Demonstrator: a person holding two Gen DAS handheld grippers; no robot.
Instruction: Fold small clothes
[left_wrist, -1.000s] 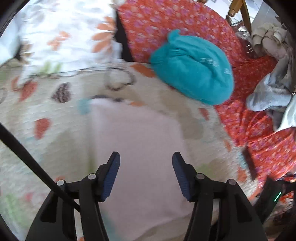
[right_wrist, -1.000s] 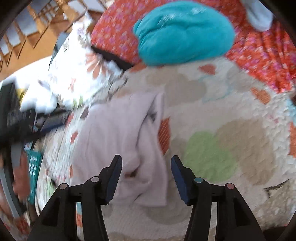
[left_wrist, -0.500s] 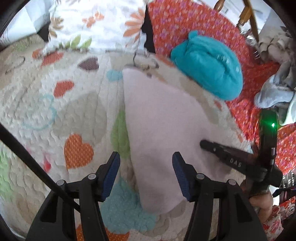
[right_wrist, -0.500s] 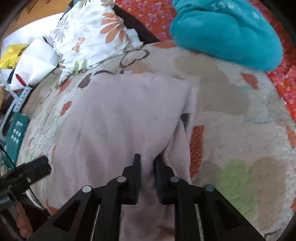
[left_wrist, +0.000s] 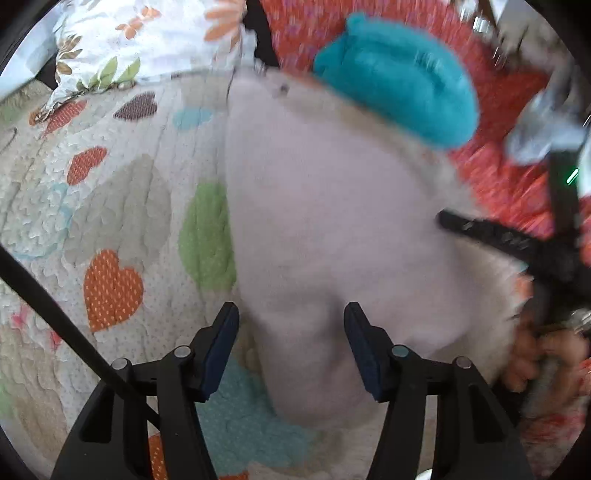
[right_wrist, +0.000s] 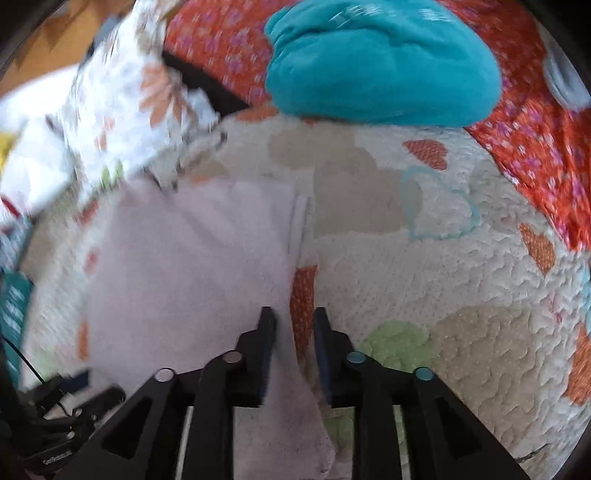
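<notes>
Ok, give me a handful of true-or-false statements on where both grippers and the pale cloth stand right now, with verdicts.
1. The left gripper is wide open. True.
2. The cloth lies on the heart-print quilt. True.
3. The right gripper is clamped fully shut on the cloth. False: a gap shows between its fingers, and the cloth's edge runs through that gap.
4. The teal bundle sits on top of the cloth. False: it lies beyond the cloth, partly on the red floral fabric.
5. The left gripper's fingers straddle the cloth's near end. True.
</notes>
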